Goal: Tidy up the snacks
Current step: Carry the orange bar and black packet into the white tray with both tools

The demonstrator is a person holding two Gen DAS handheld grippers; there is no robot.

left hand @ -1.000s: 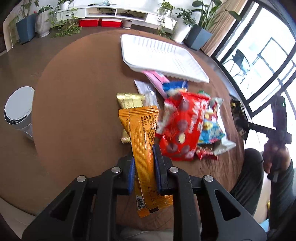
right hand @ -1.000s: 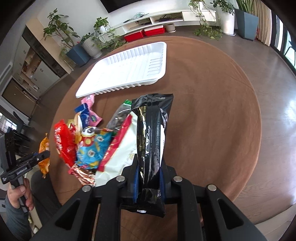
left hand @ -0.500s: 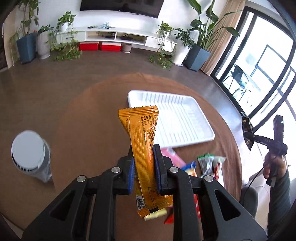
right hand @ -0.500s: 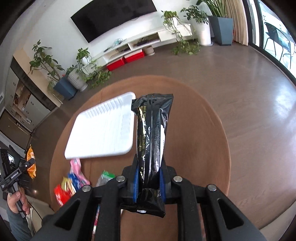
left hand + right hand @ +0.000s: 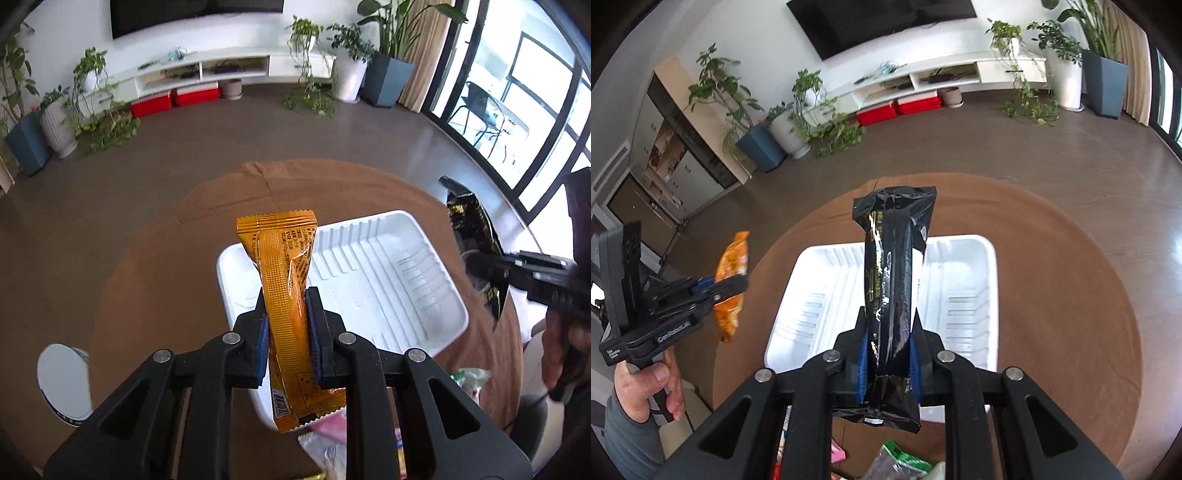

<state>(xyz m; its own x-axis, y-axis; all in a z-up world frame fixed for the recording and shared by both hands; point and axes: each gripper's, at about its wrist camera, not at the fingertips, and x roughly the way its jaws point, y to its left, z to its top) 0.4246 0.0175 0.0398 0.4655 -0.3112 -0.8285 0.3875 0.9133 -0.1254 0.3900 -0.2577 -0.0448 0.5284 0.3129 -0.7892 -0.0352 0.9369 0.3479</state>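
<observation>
My left gripper is shut on an orange snack packet, held upright in the air over the near left corner of the white ribbed tray. My right gripper is shut on a long black snack packet, hanging above the middle of the same tray, which holds nothing. From the right wrist view the left gripper with the orange packet shows at the left, held by a hand. The black packet shows at the right in the left wrist view.
The tray lies on a round brown table. Several loose snack packets lie at the near edge, mostly hidden under the grippers. A white round-lidded canister stands on the floor to the left. Potted plants and a low white shelf line the far wall.
Both grippers rose and moved forward from over the snack pile to over the tray, each carrying its packet. The pile has slid out of view beneath them.
</observation>
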